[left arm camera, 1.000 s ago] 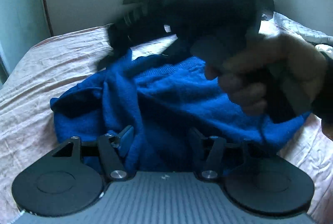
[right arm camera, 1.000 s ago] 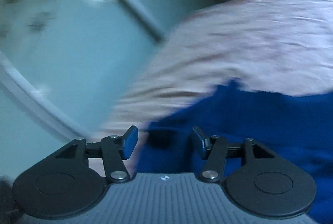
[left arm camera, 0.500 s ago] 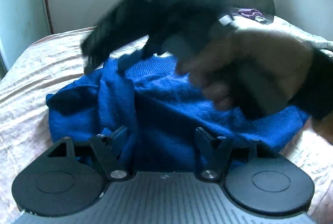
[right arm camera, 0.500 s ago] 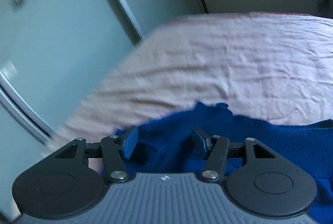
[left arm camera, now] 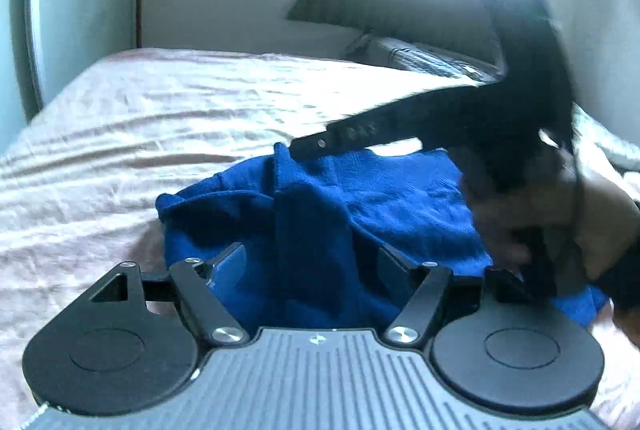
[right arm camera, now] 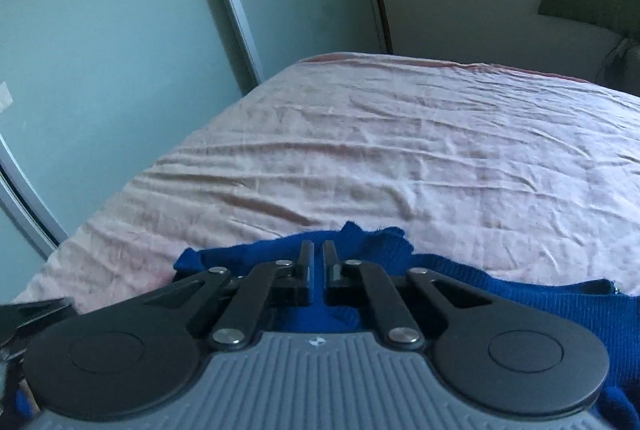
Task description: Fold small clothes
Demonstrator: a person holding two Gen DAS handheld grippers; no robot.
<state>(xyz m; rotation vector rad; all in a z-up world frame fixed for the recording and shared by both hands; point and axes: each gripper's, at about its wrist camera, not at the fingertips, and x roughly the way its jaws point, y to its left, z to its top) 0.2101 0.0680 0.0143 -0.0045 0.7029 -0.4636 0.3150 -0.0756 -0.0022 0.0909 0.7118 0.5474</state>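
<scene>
A blue knit sweater lies rumpled on the pink bedsheet. My left gripper is open, its fingers on either side of a raised fold at the sweater's near edge. My right gripper is shut on the sweater's far edge, with blue cloth between the pads. In the left wrist view the right gripper reaches in from the right, blurred, with its tip at the sweater's far edge and the hand behind it.
The bed's left edge runs beside a pale green sliding glass door. A dark rounded headboard stands at the far wall, with bedding piled at its foot.
My right gripper swung from the bed's left side to the sweater's far edge and closed on it. My left gripper stayed open at the near edge.
</scene>
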